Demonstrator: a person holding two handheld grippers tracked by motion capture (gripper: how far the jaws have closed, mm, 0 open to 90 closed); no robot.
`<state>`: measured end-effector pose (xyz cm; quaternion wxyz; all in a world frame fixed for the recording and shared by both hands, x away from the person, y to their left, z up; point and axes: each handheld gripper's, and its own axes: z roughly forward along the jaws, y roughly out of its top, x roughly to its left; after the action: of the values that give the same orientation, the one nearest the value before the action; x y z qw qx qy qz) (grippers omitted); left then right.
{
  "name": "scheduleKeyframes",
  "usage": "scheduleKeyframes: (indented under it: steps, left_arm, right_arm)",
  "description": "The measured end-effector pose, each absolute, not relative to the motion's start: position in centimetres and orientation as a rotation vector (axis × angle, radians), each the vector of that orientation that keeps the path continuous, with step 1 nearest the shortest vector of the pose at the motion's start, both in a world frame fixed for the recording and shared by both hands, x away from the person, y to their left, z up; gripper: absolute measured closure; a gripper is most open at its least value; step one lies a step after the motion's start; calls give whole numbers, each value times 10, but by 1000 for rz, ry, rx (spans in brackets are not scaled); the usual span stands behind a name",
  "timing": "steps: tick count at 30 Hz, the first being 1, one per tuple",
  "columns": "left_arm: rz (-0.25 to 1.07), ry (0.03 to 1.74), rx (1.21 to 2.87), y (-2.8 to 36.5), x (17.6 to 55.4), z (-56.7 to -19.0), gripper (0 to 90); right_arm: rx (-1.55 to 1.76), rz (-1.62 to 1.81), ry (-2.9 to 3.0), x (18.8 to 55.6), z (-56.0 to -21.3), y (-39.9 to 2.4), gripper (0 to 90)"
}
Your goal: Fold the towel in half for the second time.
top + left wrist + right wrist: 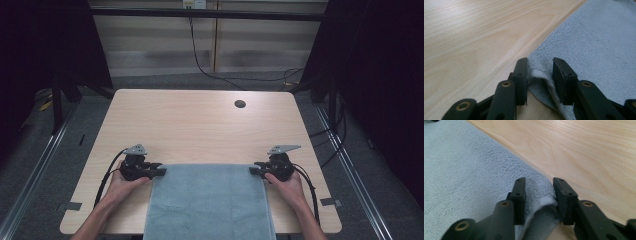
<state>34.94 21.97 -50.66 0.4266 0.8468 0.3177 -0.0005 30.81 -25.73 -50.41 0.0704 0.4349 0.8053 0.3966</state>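
A grey-blue towel [210, 200] lies flat on the near part of the light wooden table [200, 125] and hangs over its front edge. My left gripper [161, 171] sits at the towel's far left corner, my right gripper [252, 170] at its far right corner, each held by a hand. In the left gripper view the corner of the towel [599, 50] is bunched up into a ridge between the jaws of the left gripper [540, 62]. The right gripper view has the other corner of the towel [461, 170] puckered the same way inside the right gripper [539, 182], touching both pads.
A round cable hole [240, 104] sits near the table's far edge. Bare wood stretches beyond the towel. Black cables [200, 60] trail on the floor behind the table, and metal rails run along both sides.
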Motion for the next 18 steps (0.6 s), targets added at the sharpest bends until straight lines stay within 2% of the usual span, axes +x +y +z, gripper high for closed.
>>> scheduleKeyframes:
  steps: [4, 9, 18]
  left_arm:
    - [-25, 790, 2117, 219, 348, -507, 800]
    - [-41, 813, 2099, 220, 348, -507, 822]
    - [-11, 819, 1983, 225, 347, -490, 827]
  right_arm:
    - [1309, 1236, 2416, 306, -503, -261, 781]
    - [1295, 1254, 2401, 302, -498, -259, 829]
    - [1271, 1404, 2313, 303, -479, -263, 843]
